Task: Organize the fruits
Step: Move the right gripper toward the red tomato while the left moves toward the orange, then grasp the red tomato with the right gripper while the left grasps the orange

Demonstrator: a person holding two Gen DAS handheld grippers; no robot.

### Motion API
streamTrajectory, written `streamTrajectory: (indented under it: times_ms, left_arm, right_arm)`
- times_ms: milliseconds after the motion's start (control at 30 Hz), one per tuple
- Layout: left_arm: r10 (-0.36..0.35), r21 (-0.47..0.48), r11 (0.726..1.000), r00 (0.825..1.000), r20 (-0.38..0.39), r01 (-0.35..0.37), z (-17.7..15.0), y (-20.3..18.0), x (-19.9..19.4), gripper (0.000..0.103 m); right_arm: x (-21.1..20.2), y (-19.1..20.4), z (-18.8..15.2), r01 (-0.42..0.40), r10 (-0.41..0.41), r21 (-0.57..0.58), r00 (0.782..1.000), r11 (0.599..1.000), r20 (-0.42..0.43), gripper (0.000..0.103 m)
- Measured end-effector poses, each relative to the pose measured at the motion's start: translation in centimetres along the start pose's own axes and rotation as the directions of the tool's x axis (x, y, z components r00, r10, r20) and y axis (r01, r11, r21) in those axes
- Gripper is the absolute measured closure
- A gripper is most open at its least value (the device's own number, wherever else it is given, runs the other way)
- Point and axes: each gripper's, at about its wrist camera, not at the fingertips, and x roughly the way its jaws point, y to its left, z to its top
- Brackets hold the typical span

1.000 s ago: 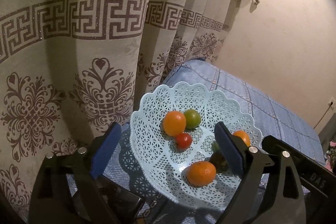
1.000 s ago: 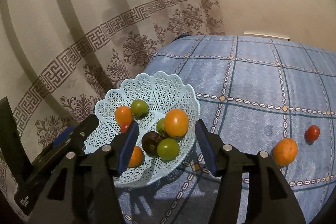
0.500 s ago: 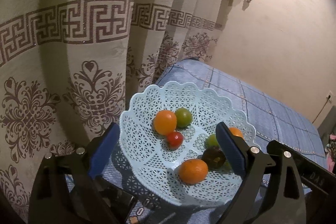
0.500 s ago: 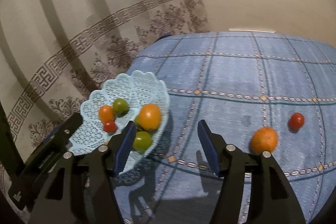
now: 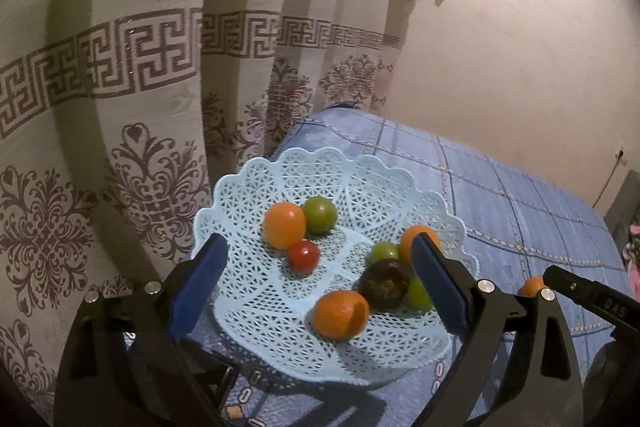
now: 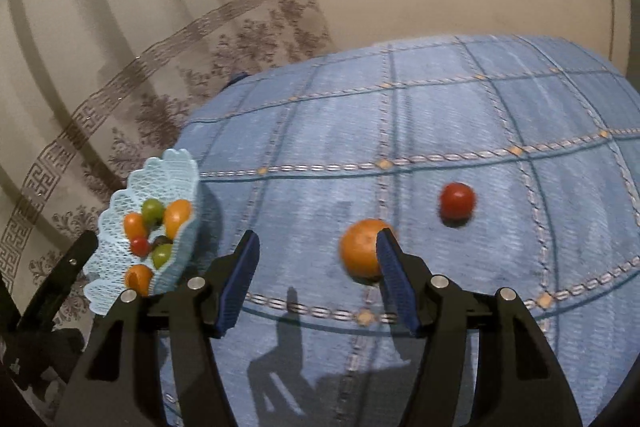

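A pale blue lattice basket (image 5: pixel 248 195) sits on the blue checked cloth and holds several fruits: oranges, green ones, a small red tomato (image 5: pixel 303 256) and a dark fruit (image 5: pixel 385 283). My left gripper (image 5: pixel 320 259) hovers open in front of the basket, nothing between its fingers. In the right wrist view the basket (image 6: pixel 120 287) lies far left. My right gripper (image 6: pixel 318 251) is open above the cloth; a loose orange (image 6: pixel 360 251) lies just ahead, partly behind the right fingertip. A loose red tomato (image 6: pixel 457 200) rests farther right.
A patterned cream curtain (image 5: pixel 120 107) hangs close behind the basket at the cloth's left edge. A plain wall (image 5: pixel 500 47) rises at the back. Open blue cloth (image 6: pixel 400 131) stretches beyond the loose fruits. The other gripper's black body (image 6: pixel 48 291) shows at the left.
My right gripper has swung right, away from the basket, and now faces the loose orange and tomato. The left gripper has drifted slightly; the basket sits a little more centred in its view.
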Motion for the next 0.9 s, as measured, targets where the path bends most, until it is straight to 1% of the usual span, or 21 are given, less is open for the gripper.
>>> streamTrajectory:
  times_ms: [167, 433, 633, 700, 800, 900]
  left_arm:
    - [-0.029, 0.035, 0.999, 0.999, -0.026, 0.030, -0.6, -1.3, 0.0, 0.009]
    - [-0.048, 0.113, 0.992, 0.999, -0.009, 0.049, -1.1, -3.5, -1.4, 0.009]
    - [-0.073, 0.154, 0.985, 0.997, -0.013, 0.074, -1.4, -5.0, -2.1, 0.009]
    - [-0.078, 0.167, 0.983, 0.997, -0.015, 0.080, -1.5, -5.4, -2.3, 0.009]
    - [-0.083, 0.185, 0.979, 0.996, -0.016, 0.085, -1.6, -6.0, -2.5, 0.009]
    - [-0.086, 0.203, 0.975, 0.996, -0.018, 0.088, -1.9, -6.5, -2.6, 0.009]
  right_arm:
    - [-0.3, -2.3, 0.0, 0.034, -0.034, 0.023, 0.999, 0.999, -0.002, 0.042]
    - [-0.5, -5.6, 0.1, 0.090, -0.090, 0.057, 0.996, 0.994, -0.002, 0.042]
    - [0.6, -6.2, 1.1, 0.136, -0.136, 0.039, 0.991, 0.990, -0.004, 0.043]
    - [1.1, -6.1, 1.5, 0.154, -0.154, 0.018, 0.988, 0.988, -0.005, 0.049]
    - [2.3, -6.1, 2.3, 0.176, -0.177, -0.009, 0.984, 0.984, -0.007, 0.052]
    - [3.3, -6.2, 2.8, 0.185, -0.185, -0.014, 0.983, 0.983, -0.020, 0.053]
